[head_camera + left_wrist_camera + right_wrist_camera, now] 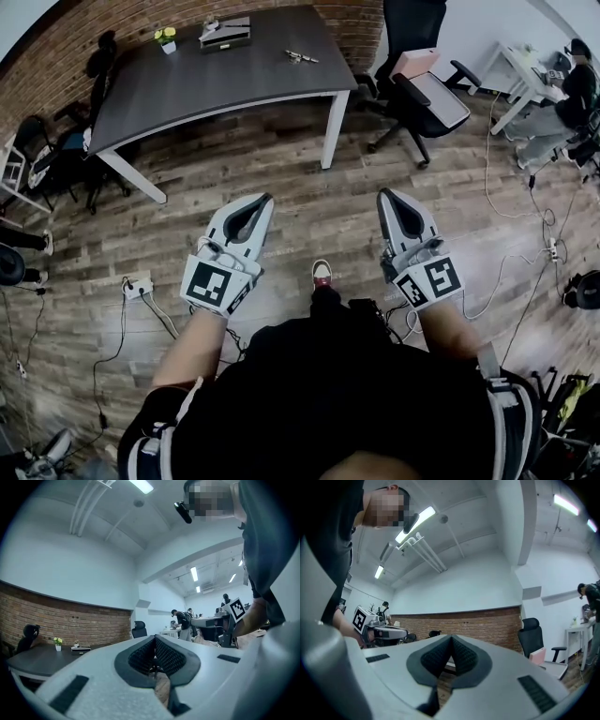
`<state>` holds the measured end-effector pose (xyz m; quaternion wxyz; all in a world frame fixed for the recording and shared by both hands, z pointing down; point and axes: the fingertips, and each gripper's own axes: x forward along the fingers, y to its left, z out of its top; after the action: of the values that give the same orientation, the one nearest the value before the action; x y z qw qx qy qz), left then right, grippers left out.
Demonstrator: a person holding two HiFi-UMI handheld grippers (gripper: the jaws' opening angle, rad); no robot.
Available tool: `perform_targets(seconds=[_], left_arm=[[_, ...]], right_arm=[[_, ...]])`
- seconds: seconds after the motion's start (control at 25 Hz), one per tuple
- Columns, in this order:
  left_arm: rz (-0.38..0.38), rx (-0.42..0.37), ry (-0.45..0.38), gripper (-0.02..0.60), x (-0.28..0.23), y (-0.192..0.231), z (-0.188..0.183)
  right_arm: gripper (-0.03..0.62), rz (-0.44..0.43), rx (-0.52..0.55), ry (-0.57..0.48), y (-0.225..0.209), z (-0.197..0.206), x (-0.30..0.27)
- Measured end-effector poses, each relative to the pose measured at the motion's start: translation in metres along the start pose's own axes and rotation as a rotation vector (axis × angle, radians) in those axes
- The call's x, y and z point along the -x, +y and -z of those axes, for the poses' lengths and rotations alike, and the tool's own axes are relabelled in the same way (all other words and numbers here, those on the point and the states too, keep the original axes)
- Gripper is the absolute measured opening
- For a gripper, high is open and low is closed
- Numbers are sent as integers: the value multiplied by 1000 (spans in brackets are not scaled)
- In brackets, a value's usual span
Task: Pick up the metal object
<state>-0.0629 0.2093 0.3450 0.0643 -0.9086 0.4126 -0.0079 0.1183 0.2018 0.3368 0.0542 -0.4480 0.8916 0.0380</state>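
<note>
The metal object (302, 57), small and shiny, lies near the far right end of the dark grey table (187, 89). Both grippers are held level over the wooden floor, well short of the table. My left gripper (265, 199) is shut and empty, its jaws meeting at the tip (154, 638). My right gripper (384, 195) is also shut with nothing between its jaws (451, 638). The metal object does not show in either gripper view.
A black tray with items (225, 33) and a small potted plant (166, 37) sit at the table's far edge. An office chair (422, 89) stands right of the table, and dark chairs (56, 150) stand to its left. Cables and a power strip (137, 286) lie on the floor.
</note>
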Motion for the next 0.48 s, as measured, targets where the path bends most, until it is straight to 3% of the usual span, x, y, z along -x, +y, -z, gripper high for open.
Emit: perform_targets(seconds=[0.24, 0.48], left_arm=[[-42, 7, 25, 8, -65, 40, 7], [-93, -42, 20, 8, -131, 78, 2]], right_arm=[[-5, -35, -15, 1, -63, 10, -57], [-5, -76, -25, -5, -124, 17, -106]])
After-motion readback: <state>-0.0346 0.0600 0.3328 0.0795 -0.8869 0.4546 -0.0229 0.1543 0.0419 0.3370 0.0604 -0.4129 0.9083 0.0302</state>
